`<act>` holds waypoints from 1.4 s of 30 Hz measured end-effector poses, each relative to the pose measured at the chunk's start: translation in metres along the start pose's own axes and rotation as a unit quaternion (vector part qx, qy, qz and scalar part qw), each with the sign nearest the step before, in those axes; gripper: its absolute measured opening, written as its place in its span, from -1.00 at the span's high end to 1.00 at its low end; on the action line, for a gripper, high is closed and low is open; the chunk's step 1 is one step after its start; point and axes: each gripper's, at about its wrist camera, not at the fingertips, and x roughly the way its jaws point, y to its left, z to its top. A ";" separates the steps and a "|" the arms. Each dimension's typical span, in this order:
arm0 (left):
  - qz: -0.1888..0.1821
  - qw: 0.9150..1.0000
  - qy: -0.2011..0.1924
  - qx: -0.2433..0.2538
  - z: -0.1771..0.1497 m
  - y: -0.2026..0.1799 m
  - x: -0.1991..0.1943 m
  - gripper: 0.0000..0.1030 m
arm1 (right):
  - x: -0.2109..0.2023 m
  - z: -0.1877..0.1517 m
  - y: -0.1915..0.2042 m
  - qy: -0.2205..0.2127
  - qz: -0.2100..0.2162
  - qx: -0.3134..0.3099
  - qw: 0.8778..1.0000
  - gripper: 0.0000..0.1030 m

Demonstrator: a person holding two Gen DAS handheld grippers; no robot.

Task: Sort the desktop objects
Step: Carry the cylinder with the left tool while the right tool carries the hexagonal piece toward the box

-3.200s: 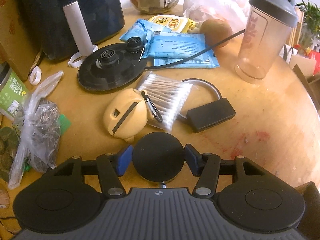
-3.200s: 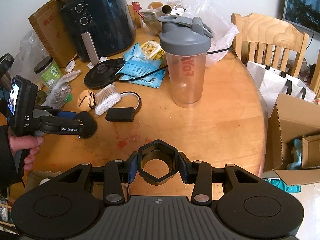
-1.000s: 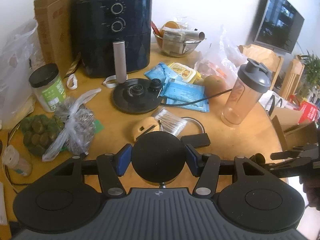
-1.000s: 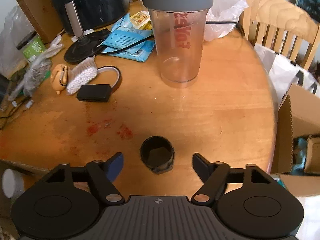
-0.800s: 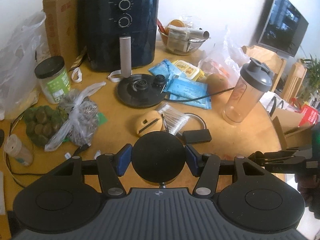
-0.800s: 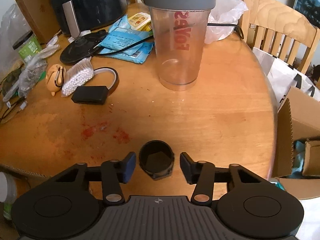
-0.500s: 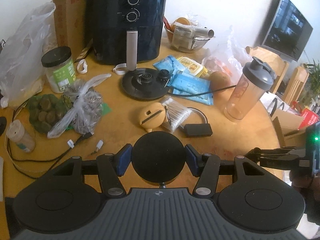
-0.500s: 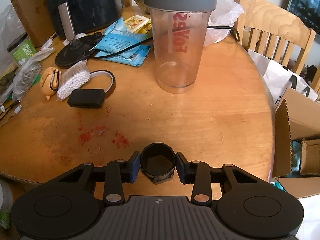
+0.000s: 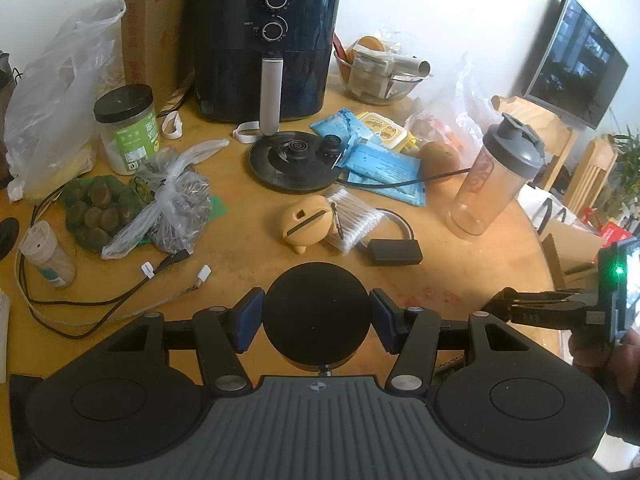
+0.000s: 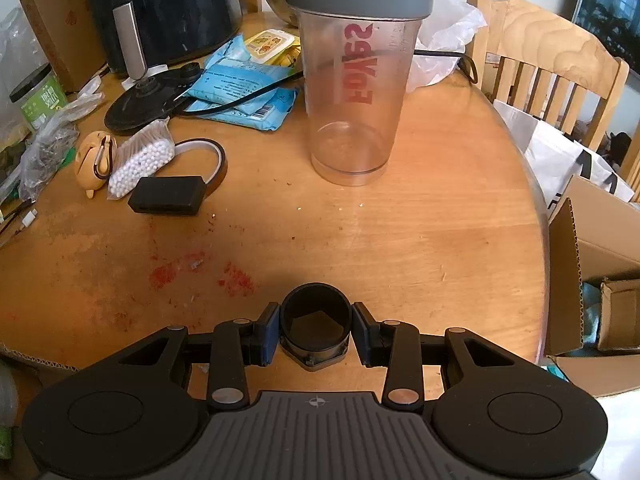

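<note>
The short black round cup with a hexagonal base stands near the round wooden desk's near edge, my right gripper having just closed on it; my left gripper clamps a round black disc.

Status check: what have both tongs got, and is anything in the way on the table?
Left tongs shut on black round disc. Right tongs just closed on black hollow cup, near table edge. Shaker bottle stands ahead, well clear.
</note>
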 end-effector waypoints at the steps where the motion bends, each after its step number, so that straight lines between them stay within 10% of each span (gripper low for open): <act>1: -0.001 1.000 -0.001 0.000 -0.001 -0.001 -0.001 -0.08 | 0.000 0.000 -0.001 -0.001 0.002 0.001 1.000 0.21; 42: -0.069 0.992 0.086 0.065 -0.090 -0.036 -0.022 -0.08 | -0.122 -0.005 0.078 -0.052 0.186 -0.082 0.978 0.21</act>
